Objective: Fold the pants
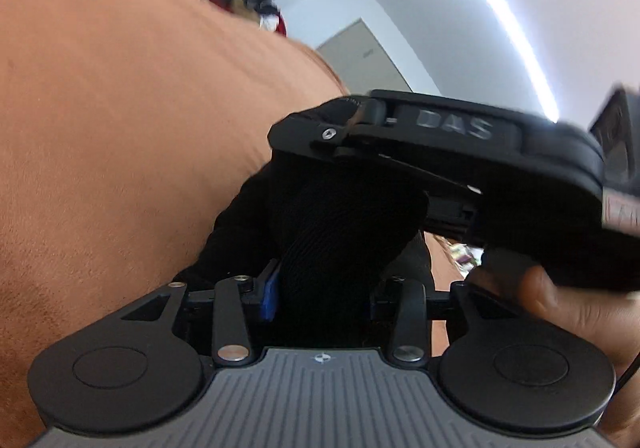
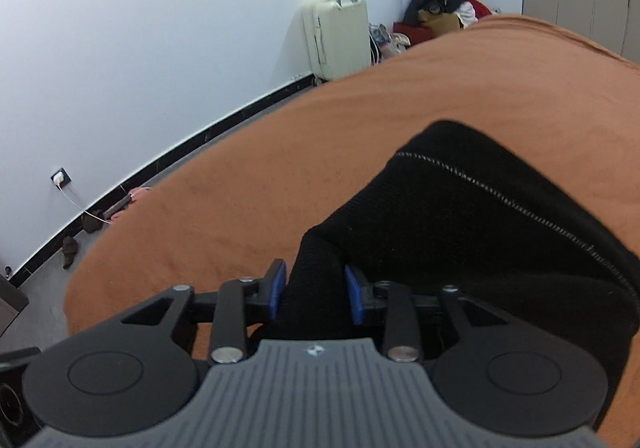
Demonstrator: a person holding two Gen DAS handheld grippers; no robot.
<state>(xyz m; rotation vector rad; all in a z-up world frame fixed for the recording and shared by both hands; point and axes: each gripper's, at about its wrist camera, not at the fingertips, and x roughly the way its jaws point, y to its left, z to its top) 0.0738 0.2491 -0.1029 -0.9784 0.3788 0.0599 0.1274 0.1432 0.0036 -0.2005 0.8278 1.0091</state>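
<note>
We see the right tool (image 2: 314, 294) pinching a bunched fold of the black pants (image 2: 460, 216) on the orange bed (image 2: 280, 168); a cream suitcase (image 2: 336, 36) stands beyond its far edge.

Each camera sits just behind its own gripper and looks forward along the fingers, very close to the black pants (image 2: 460, 216). The left wrist view tilts up toward the ceiling, with the right gripper (image 1: 460, 152) crossing it. The right wrist view faces the far wall. Both share the orange bed cover (image 1: 120, 128).
</note>
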